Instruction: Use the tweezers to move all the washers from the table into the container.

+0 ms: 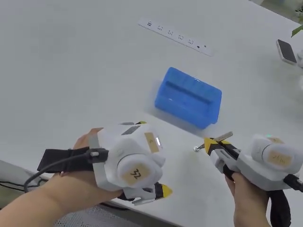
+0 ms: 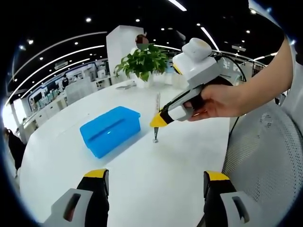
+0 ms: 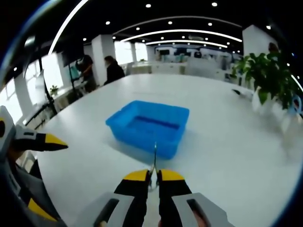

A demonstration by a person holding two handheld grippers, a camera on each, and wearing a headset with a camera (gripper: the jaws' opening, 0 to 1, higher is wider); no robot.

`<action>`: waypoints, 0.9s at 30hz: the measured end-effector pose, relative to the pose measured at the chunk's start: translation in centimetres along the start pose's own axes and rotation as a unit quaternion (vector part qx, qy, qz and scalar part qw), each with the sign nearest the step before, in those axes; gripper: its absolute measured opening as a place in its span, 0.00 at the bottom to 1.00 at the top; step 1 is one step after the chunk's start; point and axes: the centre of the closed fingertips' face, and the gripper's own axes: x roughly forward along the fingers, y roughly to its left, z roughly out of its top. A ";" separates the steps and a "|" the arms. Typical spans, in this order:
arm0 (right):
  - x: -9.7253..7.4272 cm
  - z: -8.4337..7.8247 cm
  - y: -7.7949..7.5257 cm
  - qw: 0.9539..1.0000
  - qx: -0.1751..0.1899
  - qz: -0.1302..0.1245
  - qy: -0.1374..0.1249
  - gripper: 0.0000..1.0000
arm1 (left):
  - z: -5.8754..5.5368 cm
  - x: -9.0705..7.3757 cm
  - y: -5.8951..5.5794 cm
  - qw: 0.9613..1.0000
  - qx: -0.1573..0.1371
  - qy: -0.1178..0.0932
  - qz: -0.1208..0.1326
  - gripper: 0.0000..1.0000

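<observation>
The left gripper (image 2: 156, 176) is held low at the near left, its jaws spread wide with nothing between them. Little risk is judged to come from it, unless it is swung right into the blue container (image 1: 185, 111).

Right of centre, the tweezers (image 1: 218, 139) are clamped between the closed jaws of the right gripper (image 3: 154, 175). Their tips are pointed down at the table (image 1: 71, 80), just on the near side of the container. A small grey speck is seen at the tips in the head view, but whether it is a washer cannot be told. If one is pinched there, it could be flicked away or dropped short should the tweezers be twisted in the jaws or tilted on the way across. The container wall could also be clipped if the tips are carried too low.

The container is set at mid-table, beyond both grippers. Its floor is seen bare in the right gripper view, and no washers can be made out inside.
</observation>
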 end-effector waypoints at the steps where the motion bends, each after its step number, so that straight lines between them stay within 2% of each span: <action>1: 0.0 0.0 0.1 1.000 -0.001 0.000 0.000 0.04 | 0.0 0.0 0.0 1.000 0.000 0.000 0.000 0.84; 4: 0.0 0.0 0.1 1.000 -0.003 0.000 -0.001 0.04 | 0.0 0.0 0.0 1.000 0.001 0.002 0.000 0.83; 7: -0.1 0.1 0.3 1.000 0.014 0.003 -0.001 0.04 | -0.1 0.0 0.0 1.000 0.000 0.002 0.000 0.83; 12: 0.0 0.0 0.6 1.000 0.008 0.003 -0.001 0.04 | -0.2 0.0 0.0 1.000 0.002 0.005 0.000 0.83; 16: 0.1 -0.1 0.6 1.000 -0.007 0.001 0.000 0.04 | -0.2 0.0 0.0 1.000 0.003 0.005 0.001 0.83; 22: -0.5 -1.0 0.8 0.998 -0.057 -0.002 0.011 0.03 | -0.2 0.1 0.0 1.000 0.003 0.005 0.000 0.83; 27: -0.7 -1.3 0.7 0.999 -0.050 0.001 0.019 0.03 | -0.2 0.1 -0.2 1.000 0.005 0.005 -0.004 0.83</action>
